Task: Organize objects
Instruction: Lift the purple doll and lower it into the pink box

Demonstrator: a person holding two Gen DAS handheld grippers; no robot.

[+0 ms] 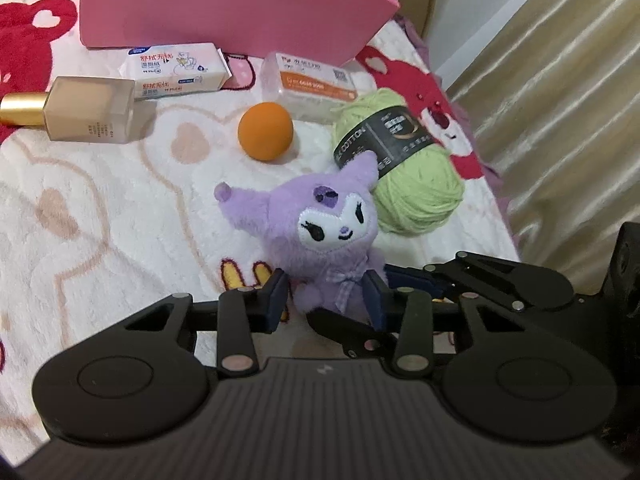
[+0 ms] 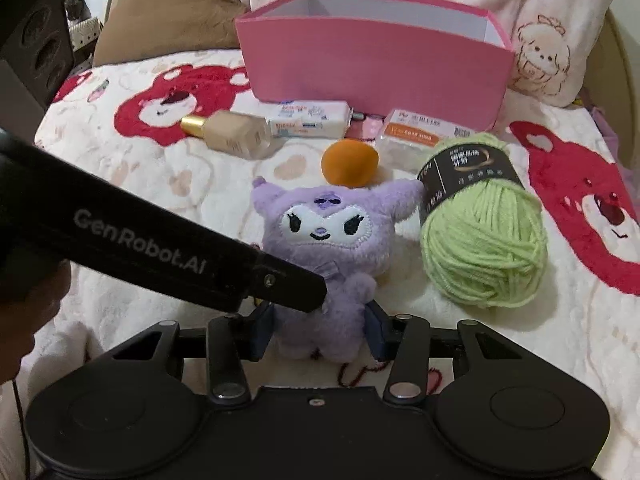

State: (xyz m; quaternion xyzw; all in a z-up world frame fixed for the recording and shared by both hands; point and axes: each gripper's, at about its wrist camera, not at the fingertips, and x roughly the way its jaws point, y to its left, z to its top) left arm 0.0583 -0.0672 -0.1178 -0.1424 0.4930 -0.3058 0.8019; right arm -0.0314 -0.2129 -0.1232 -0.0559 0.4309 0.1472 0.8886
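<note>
Jaws around fluffy purple plush doll

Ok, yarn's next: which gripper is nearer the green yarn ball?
Right. Both clamp the purple plush; the right gripper on the side of the green yarn ball, the left gripper on the far side.

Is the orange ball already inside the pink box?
No. In the right wrist view the orange ball lies on the blanket in front of the pink box, just behind the purple plush.
</note>
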